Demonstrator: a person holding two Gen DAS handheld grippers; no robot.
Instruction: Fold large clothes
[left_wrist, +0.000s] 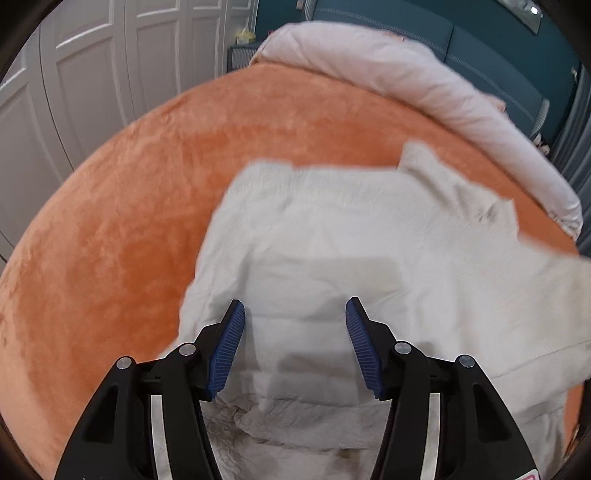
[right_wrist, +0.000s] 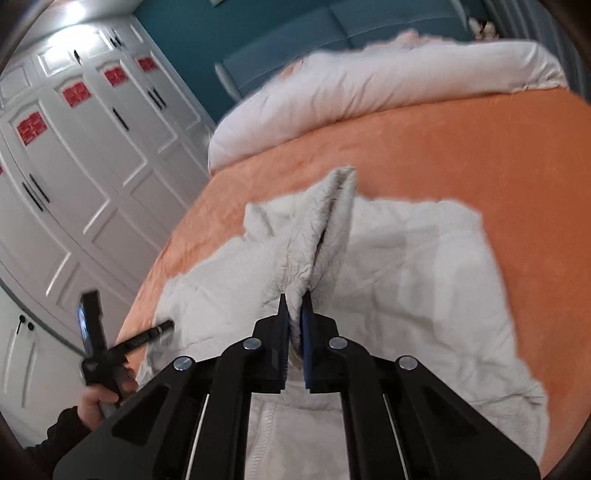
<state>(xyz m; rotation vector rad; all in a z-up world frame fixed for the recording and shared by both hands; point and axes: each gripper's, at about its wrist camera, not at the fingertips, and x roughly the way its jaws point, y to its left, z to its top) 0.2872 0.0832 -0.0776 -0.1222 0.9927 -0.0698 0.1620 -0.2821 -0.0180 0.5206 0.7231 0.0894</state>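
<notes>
The white garment (left_wrist: 351, 258) lies spread on the bed's orange cover (left_wrist: 129, 221), toward its near edge. The left tongs (left_wrist: 295, 343) stand open above it, gripping nothing. Only the right wrist view shows the right tongs (right_wrist: 295, 332) clamped on a raised fold and a hand (right_wrist: 99, 395) at the bed's left edge.
</notes>
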